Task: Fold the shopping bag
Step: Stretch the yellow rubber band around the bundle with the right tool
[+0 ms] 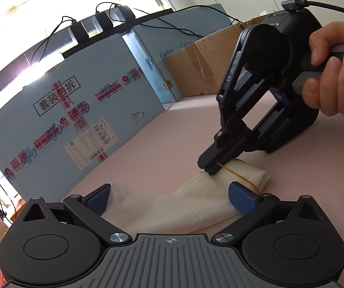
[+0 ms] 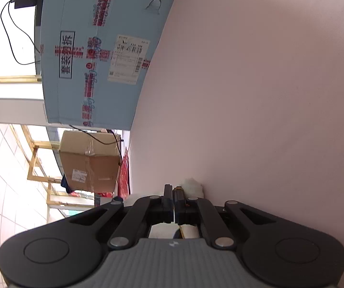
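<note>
A: L wrist view: near end of the folded bag (image 1: 172, 211) is covered by the left gripper (image 1: 169, 198) body; contact of its blue pads (image 1: 240, 195) w/ the fabric can't be told.

B: R side?

A: Rubber band (image 1: 240, 176) is seen only in part, the rest is lost behind the bag roll and the pad. The hand (image 1: 337, 72) is cut off by the frame edge.

B: R wrist view?

A: Bag (image 2: 192, 186) is mostly hidden behind the right gripper (image 2: 174, 192); only a white tip is shown. What's pinched can't be made out there. Label text on the blue carton (image 2: 95, 48) too small to be read.
</note>
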{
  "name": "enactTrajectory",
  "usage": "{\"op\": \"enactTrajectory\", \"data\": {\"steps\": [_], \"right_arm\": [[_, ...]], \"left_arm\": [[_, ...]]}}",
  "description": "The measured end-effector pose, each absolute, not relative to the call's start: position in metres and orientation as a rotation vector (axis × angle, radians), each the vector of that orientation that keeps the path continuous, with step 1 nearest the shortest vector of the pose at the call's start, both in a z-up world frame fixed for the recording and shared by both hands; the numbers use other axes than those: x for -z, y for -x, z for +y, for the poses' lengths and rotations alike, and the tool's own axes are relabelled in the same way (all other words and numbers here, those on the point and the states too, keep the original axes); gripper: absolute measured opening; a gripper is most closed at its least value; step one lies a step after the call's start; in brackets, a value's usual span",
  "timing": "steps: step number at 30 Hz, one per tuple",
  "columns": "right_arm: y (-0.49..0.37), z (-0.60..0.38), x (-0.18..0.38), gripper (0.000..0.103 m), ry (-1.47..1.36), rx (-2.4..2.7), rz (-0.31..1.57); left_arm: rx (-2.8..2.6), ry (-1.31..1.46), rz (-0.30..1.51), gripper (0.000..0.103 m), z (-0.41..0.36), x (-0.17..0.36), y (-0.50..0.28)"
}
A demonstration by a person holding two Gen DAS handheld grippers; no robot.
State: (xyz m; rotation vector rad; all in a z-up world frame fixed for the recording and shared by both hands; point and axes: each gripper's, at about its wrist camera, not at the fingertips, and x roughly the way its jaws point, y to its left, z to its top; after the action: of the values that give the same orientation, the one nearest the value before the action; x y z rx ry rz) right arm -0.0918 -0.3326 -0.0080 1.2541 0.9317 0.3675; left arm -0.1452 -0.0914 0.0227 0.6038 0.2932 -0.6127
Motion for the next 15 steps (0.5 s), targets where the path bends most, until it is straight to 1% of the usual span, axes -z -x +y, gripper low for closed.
{"op": "enactTrajectory", "data": {"steps": [4, 8, 11, 12, 15], "right_arm": [[0.082, -0.335, 0.013, 0.001, -1.276, -0.325, 0.919], [0.062, -0.335, 0.009, 0.001, -1.203, -0.313, 0.951], [0.034, -0.328, 0.004, 0.002, -1.106, -0.372, 1.053], [0.027, -0.323, 0.002, 0.005, -1.064, -0.4, 1.089], [0.003, -0.291, -0.012, 0.006, -0.873, -0.529, 1.204]], "left_arm": [[0.62, -0.59, 0.302, 0.102, -0.09, -0.023, 0.144], [0.623, -0.586, 0.305, 0.102, -0.09, -0.023, 0.143], [0.626, -0.582, 0.307, 0.102, -0.089, -0.023, 0.143], [0.628, -0.58, 0.309, 0.102, -0.089, -0.024, 0.143], [0.637, -0.563, 0.324, 0.102, -0.087, -0.025, 0.14]]}}
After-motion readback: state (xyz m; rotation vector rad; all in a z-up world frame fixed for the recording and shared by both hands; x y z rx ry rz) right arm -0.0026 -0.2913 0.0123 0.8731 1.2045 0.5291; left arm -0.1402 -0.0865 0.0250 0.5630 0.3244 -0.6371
